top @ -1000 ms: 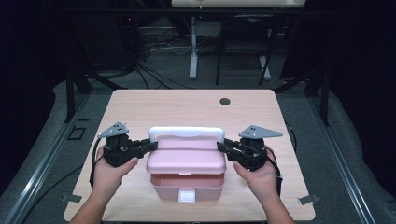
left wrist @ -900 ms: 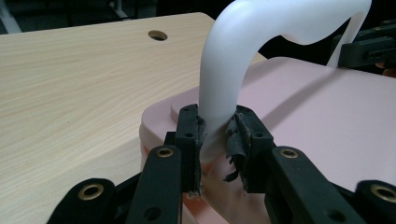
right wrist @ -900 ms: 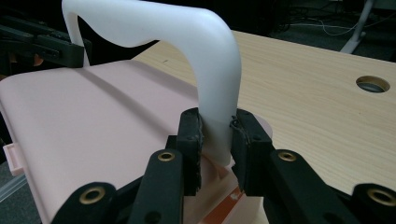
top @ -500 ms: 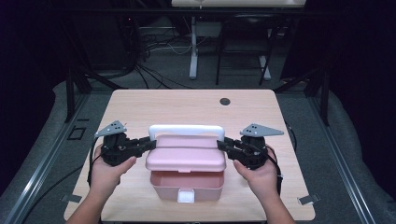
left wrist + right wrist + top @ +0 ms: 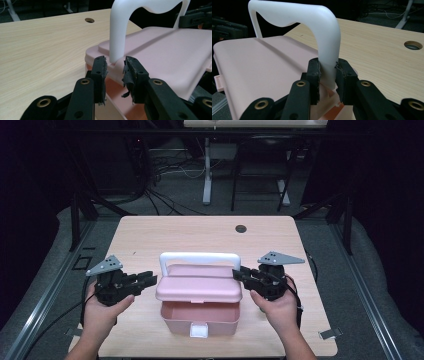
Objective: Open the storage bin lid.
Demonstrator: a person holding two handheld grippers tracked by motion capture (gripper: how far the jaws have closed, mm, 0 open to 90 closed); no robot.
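A pink box (image 5: pixel 200 317) stands near the table's front edge, its lid (image 5: pixel 200 289) lifted a little off the base. A white handle (image 5: pixel 200 257) arches over the lid. My right gripper (image 5: pixel 237 274) is shut on the handle's right leg (image 5: pixel 327 60), pads pressed on both sides of it (image 5: pixel 328 67). My left gripper (image 5: pixel 150 279) sits just left of the lid; its jaws have just been opening. In the left gripper view its tips (image 5: pixel 115 66) stand apart, with the handle's left leg (image 5: pixel 119 32) just beyond them and untouched.
The wooden table (image 5: pixel 150 235) has a round cable hole (image 5: pixel 241 228) at the back. A white latch (image 5: pixel 198 330) is on the box's front. Beyond the table are a dark floor, cables and a white desk leg (image 5: pixel 206 175).
My left gripper has opened, let go of the handle's left end and drawn back to the left. My right gripper has stayed on the handle.
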